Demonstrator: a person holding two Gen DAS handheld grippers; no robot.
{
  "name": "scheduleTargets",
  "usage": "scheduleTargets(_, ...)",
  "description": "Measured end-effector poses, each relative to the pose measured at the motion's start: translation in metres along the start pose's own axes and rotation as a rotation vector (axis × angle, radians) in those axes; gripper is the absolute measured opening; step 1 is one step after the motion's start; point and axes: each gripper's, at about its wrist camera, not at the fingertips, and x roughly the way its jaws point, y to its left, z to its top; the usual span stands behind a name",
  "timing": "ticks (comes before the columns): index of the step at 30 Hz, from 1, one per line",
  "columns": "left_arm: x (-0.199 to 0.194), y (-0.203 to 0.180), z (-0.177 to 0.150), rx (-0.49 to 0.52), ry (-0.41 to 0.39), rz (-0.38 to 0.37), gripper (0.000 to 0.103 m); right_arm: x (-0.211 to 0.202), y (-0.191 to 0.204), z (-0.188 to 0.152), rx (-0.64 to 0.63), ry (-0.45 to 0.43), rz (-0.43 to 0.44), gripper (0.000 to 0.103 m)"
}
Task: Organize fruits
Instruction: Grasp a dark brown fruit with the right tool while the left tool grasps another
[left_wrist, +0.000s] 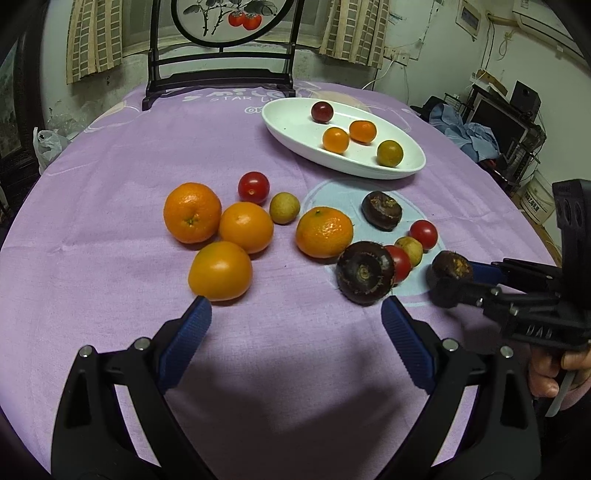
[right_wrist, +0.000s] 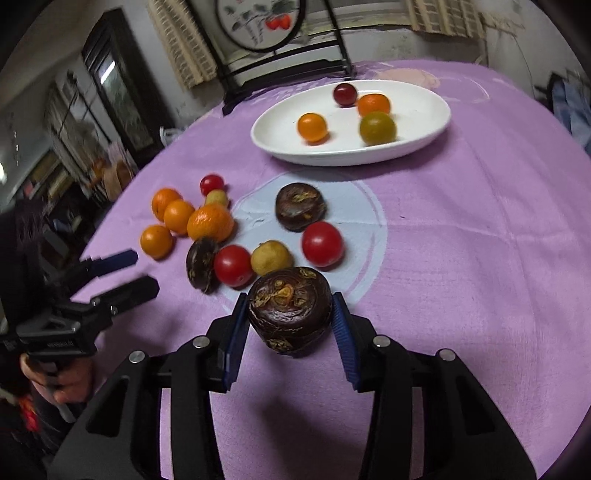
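On the desk, under its purple cloth, the fruits lie in loose groups. At about 9 o'clock of the left wrist view there are four oranges close together, with a red cherry tomato and a small yellow-green fruit just beside them at their 2 o'clock. The left gripper is held over the cloth at 6 o'clock with its blue pads wide apart, and nothing is between them. A dark water chestnut lies near its right finger, touching another cherry tomato. Behind these, at 12 o'clock from them, a second water chestnut lies alone.

Further right, the right gripper is closed on a third water chestnut; both blue pads press its sides. It seems lifted a little above the cloth, but the view does not make this sure.

At 1 o'clock, the white oval dish stands well apart from the loose fruits. It carries a dark red tomato, two small orange fruits and one greenish fruit.
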Motion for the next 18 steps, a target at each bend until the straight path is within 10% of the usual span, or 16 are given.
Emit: scheduleTargets(18,0.033,-0.022,0.016,-0.025,0.104,-0.154,0.057,-0.004,-0.004,-0.001,0.036,-0.019,0.049,0.045)
